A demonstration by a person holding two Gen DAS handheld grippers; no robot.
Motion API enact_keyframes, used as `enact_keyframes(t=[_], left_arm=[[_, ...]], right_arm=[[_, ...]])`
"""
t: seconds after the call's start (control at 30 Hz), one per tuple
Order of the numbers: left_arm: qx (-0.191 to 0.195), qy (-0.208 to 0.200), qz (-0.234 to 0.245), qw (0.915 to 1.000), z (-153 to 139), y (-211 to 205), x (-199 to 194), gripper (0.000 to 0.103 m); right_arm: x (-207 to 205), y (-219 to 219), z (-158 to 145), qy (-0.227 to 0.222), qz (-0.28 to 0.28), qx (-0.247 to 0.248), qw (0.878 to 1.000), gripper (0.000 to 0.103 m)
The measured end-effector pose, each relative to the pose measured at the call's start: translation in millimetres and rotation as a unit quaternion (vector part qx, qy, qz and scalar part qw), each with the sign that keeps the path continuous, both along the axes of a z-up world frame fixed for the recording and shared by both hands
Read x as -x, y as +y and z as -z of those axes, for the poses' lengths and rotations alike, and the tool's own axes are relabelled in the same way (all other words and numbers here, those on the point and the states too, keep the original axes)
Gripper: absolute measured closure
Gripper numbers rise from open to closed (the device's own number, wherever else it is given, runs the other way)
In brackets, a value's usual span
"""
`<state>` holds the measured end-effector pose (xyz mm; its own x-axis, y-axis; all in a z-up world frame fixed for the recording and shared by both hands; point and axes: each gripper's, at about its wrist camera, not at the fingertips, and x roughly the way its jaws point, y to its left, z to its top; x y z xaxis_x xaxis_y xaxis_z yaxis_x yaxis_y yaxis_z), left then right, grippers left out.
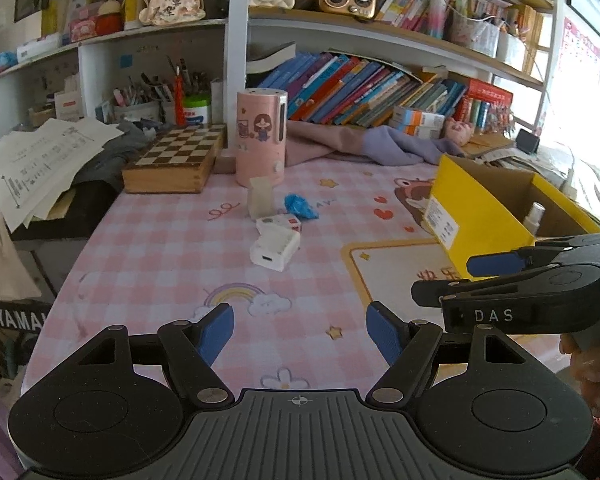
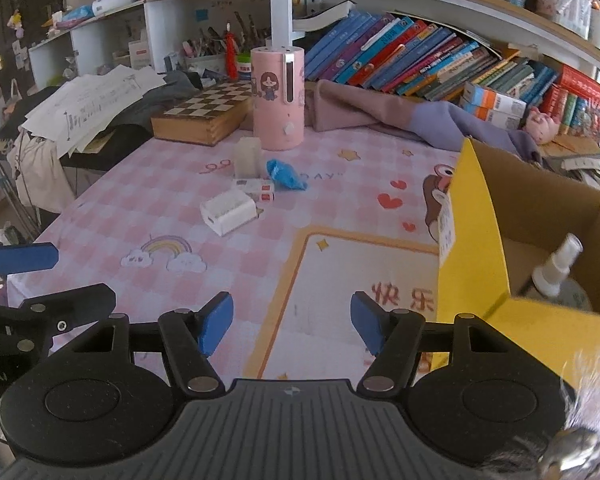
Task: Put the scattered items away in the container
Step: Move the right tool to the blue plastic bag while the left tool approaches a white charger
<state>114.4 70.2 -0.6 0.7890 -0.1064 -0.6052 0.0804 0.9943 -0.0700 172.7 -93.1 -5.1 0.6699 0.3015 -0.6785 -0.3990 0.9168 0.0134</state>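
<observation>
Yellow box [image 2: 476, 216] at 3 o'clock holds a spray bottle [image 2: 556, 268]; white charger [image 2: 230, 210] lies at 11 o'clock on the worktop [image 2: 332, 208]. Left gripper [image 1: 300, 330] and right gripper [image 2: 292, 322] are both open, holding nothing.

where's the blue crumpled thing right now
In both wrist views the blue crumpled item lies on the pink checked tablecloth, in front of the pink cylinder and just right of the small red-and-white box, well left of the yellow box.
</observation>
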Motion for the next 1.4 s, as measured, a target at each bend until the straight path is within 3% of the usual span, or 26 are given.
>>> enact_keyframes(t=[0.97, 1.4], left_arm=[[-0.012, 0.046, -0.017, 0.9987, 30, 4, -100, 0.028], [-0.027, 0.064, 0.001, 0.9975, 53, -3, -152, 0.028]], right_arm=[[-118, 23, 18, 0.038, -0.021, -0.018, 0.999, 0.04], [-181, 46, 29, 0.064, -0.019, -0.033, 0.997, 0.041]])
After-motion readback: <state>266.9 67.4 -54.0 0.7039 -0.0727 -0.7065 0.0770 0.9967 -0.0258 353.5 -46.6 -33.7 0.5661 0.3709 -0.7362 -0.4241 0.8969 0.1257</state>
